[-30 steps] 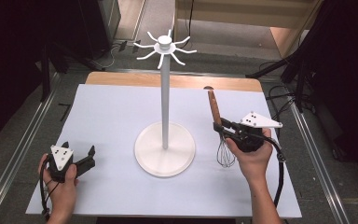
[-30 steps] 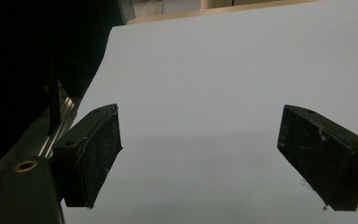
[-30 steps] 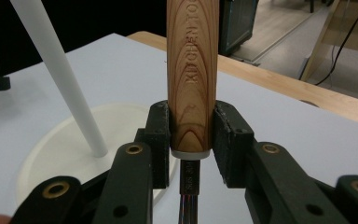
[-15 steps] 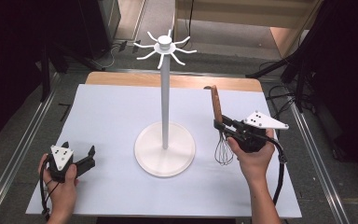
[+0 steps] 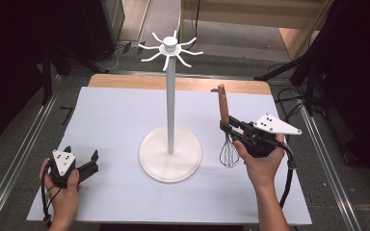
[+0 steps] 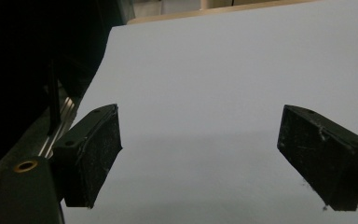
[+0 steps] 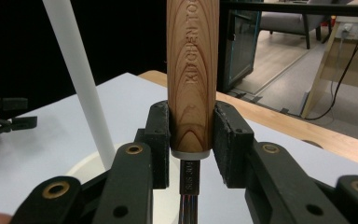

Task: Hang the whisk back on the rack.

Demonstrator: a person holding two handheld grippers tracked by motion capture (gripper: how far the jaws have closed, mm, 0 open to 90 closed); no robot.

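Right gripper [image 5: 227, 129]: jaws pinching wooden-handled whisk [image 5: 225, 126], upright, at 3 o'clock of white hook stand [image 5: 170, 153]. Left gripper [image 5: 83, 155]: jaws spread, empty, at 8 o'clock.

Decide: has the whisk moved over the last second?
Yes. The whisk, held in the right claw, has tipped more upright, its handle top swinging toward the stand's pole.

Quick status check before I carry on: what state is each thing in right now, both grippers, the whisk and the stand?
Left gripper: open, holding nothing, low over the white mat.
Right gripper: shut on the whisk's wooden handle.
Whisk: held upright, handle up, wire head down near the mat.
Stand: upright on its round base, hooks at the top bare.
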